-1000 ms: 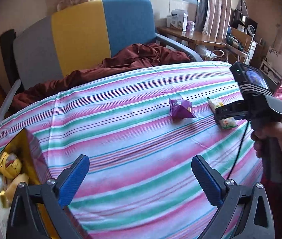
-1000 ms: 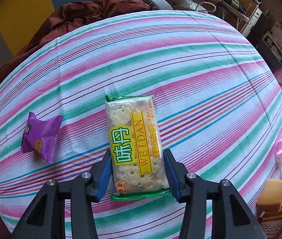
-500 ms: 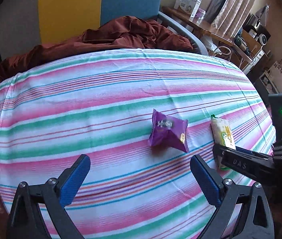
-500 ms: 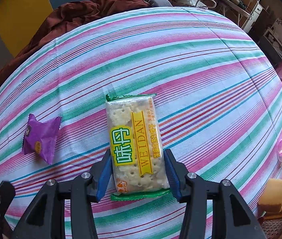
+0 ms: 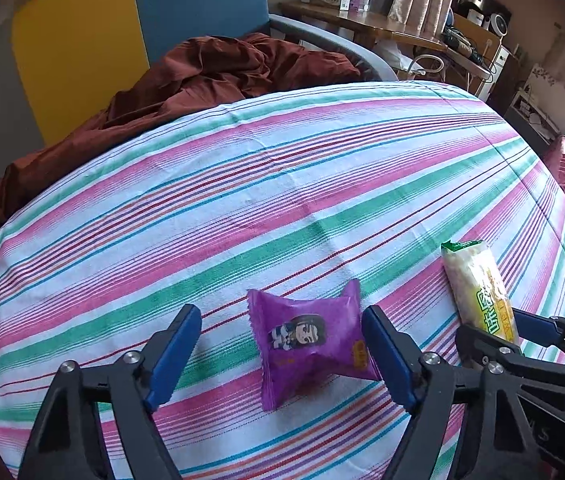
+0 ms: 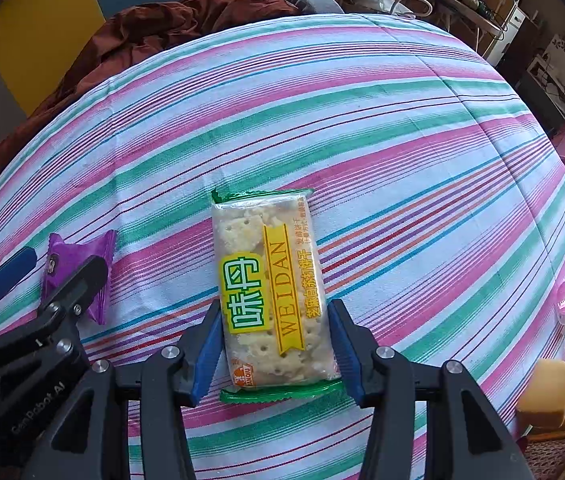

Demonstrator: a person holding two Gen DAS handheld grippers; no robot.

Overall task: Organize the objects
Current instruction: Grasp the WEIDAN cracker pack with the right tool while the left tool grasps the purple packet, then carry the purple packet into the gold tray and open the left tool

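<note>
striped cloth (image 5: 282,184) beyond both packets lies bare.

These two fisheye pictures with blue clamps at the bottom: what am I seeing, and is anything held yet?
Each picture comes from a camera on a hand-held gripper that a person carries, looking along its two blue fingers. In the left view, the left hand-held gripper has just been closing around a purple snack packet lying on the striped tablecloth; one finger touches it, the other stands clear, so nothing is gripped. In the right view, the right hand-held gripper is clamped on a cracker packet, which rests on the cloth.
</note>
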